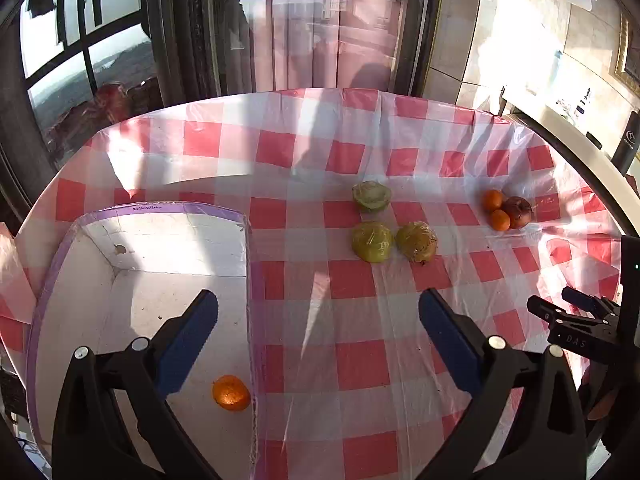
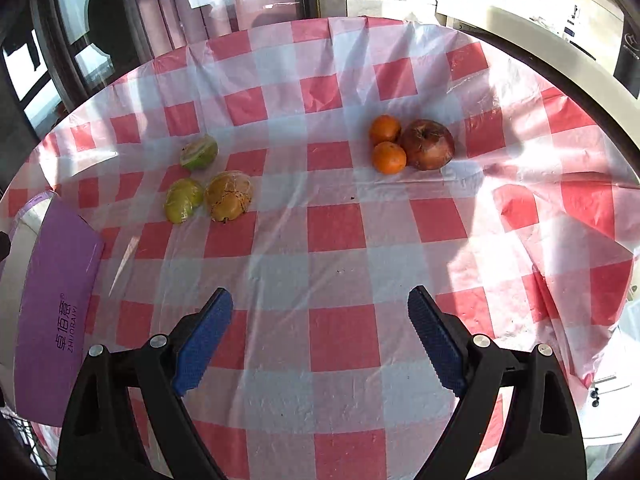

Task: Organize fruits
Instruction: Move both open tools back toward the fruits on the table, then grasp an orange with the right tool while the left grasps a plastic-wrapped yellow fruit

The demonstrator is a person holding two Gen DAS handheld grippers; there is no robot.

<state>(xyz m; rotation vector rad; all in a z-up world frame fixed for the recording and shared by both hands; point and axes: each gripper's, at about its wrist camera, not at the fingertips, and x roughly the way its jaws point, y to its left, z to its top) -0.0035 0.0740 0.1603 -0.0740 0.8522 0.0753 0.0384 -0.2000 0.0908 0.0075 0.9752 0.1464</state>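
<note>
The purple box (image 2: 56,304) reads "ZHUOBAIYI"; one orange (image 1: 231,392) lies inside it; left gripper (image 1: 318,312) and right gripper (image 2: 320,308) both spread wide, holding nothing; the other fruits (image 2: 412,144) sit on the checked tablecloth (image 2: 344,224).

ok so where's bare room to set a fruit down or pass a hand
Most of the box floor is bare; one orange sits by its right wall. Cloth nearer than the green fruits and apple is free. The apple cluster is crowded.
</note>
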